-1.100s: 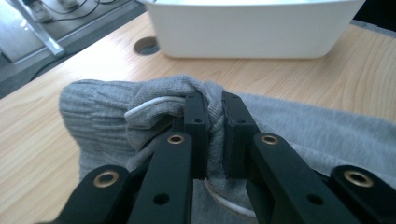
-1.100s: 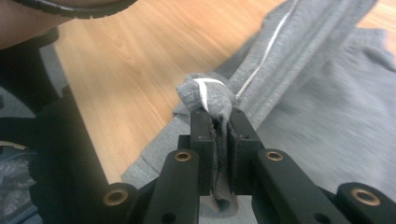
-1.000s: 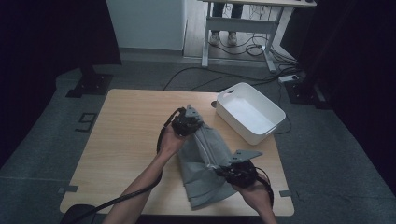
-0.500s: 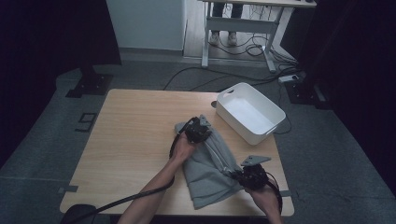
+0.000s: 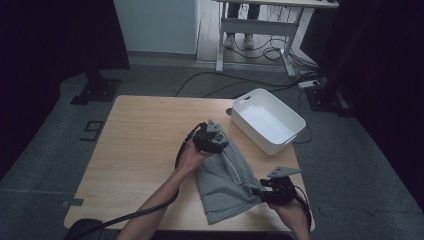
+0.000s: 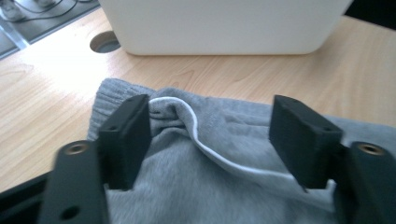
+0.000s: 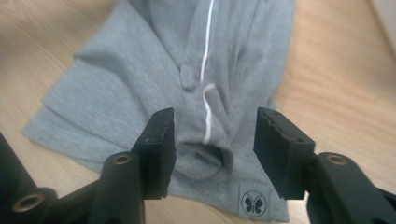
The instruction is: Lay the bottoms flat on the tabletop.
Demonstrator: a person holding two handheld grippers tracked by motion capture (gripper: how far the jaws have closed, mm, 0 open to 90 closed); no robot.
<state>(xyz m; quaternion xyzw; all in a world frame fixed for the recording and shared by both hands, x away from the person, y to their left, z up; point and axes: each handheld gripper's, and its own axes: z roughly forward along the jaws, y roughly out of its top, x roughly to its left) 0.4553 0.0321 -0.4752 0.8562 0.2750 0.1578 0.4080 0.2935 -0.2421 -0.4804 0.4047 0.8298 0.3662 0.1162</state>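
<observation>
A grey piece of clothing (image 5: 227, 185) lies folded on the near right part of the wooden table (image 5: 145, 135), close to the front edge. A white tub (image 5: 267, 120) sits just past it, at the far right.

The left gripper (image 5: 220, 145) is at the far end of the cloth, by the thick stretchy band (image 6: 109, 95). Its jaws have just been opening. They stand wide now, and the cloth with its thin white stripe (image 6: 205, 149) lies between them, but the pads do not squeeze it.

The right gripper (image 5: 257, 191) is at the near end, by a small butterfly tag (image 7: 254, 204). Its jaws have just been opening too. A bump of cloth sits between them, loose.

I think both ends have just been let go. If a gripper lifts away while a pad is caught on a fold, the neat stack could get pulled open. The near edge is also close to the table's rim, so a bump could push the cloth off.
</observation>
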